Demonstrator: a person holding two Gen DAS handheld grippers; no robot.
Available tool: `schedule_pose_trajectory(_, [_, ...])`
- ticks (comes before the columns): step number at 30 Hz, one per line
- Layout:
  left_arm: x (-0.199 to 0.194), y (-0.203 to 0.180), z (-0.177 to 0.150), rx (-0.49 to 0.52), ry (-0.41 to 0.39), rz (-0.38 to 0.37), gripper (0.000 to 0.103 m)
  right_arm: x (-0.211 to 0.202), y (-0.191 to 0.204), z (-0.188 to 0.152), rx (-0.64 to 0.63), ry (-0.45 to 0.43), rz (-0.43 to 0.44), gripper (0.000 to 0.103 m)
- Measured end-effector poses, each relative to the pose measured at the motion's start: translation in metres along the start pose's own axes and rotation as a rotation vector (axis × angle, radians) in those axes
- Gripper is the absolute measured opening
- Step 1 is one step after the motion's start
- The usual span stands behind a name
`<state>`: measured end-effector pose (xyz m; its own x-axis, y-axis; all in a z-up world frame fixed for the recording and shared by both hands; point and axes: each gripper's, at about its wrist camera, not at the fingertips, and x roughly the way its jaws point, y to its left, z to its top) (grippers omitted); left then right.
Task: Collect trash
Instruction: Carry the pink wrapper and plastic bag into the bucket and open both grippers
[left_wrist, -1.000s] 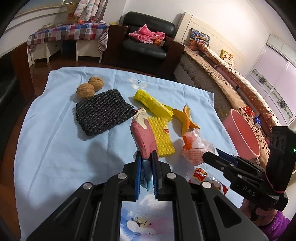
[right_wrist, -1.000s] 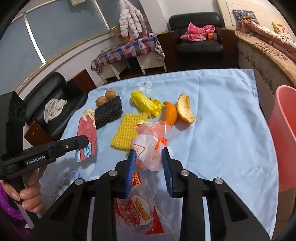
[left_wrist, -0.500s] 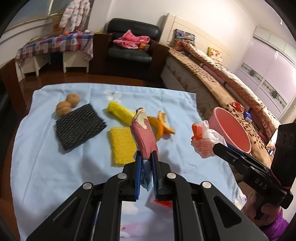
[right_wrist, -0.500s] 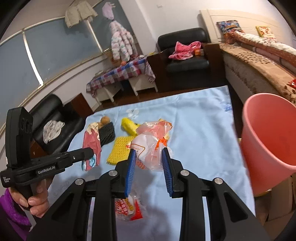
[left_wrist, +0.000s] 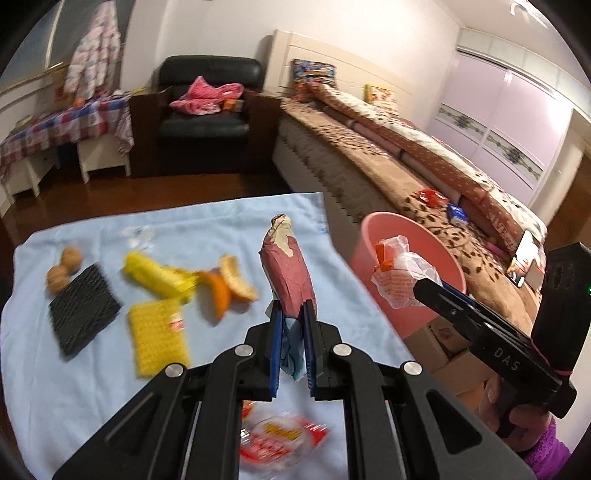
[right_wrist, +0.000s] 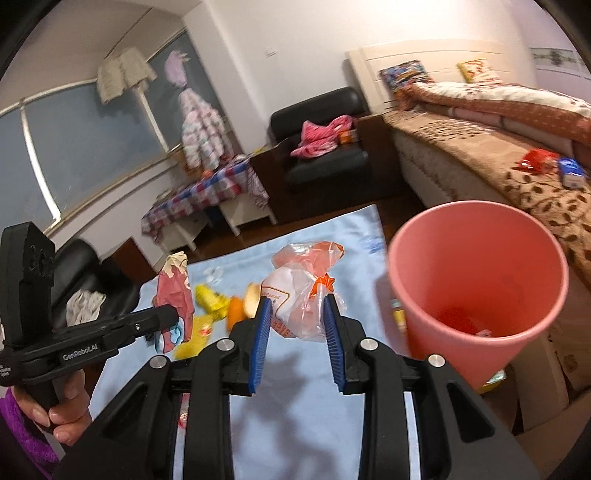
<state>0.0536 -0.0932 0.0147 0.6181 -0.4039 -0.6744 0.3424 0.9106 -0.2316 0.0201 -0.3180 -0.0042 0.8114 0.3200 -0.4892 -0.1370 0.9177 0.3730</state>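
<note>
Carrying two pieces toward bin (right_wrist: 476, 280) for dumping: left gripper (left_wrist: 292, 325) pinching pink wrapper (left_wrist: 288, 273), well left of bin; right gripper (right_wrist: 297, 325) clamping plastic bag (right_wrist: 299, 295), just beside rim.

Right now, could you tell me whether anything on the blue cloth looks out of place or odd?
Nothing is spilled or broken. The odd ones are the two walnuts beside the black foam net: whole nuts among peel and wrappers, so perhaps not trash.
</note>
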Motion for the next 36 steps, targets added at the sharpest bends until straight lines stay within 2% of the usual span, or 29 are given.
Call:
schedule_pose_trajectory(14, [0.053, -0.089, 0.039, 0.109, 0.023, -0.12, 0.01, -0.028, -0.081, 0.008, 0.13, -0.108, -0.151, 0.03])
schedule_pose_trajectory(21, [0.085, -0.124, 0.048, 0.141, 0.046, -0.15, 0.01, -0.022, -0.106, 0.007, 0.173, -0.101, -0.181, 0.03])
schedule_pose_trajectory(26, [0.112, -0.14, 0.05, 0.158, 0.077, -0.139, 0.011, -0.017, -0.115, 0.006, 0.173, -0.09, -0.207, 0.03])
schedule_pose_trajectory(32, [0.126, -0.146, 0.048, 0.17, 0.097, -0.141, 0.017, -0.008, -0.124, 0.003, 0.185, -0.071, -0.224, 0.031])
schedule_pose_trajectory(36, [0.126, -0.145, 0.049, 0.169, 0.097, -0.147, 0.026, -0.004, -0.125, 0.002, 0.185, -0.058, -0.231, 0.033])
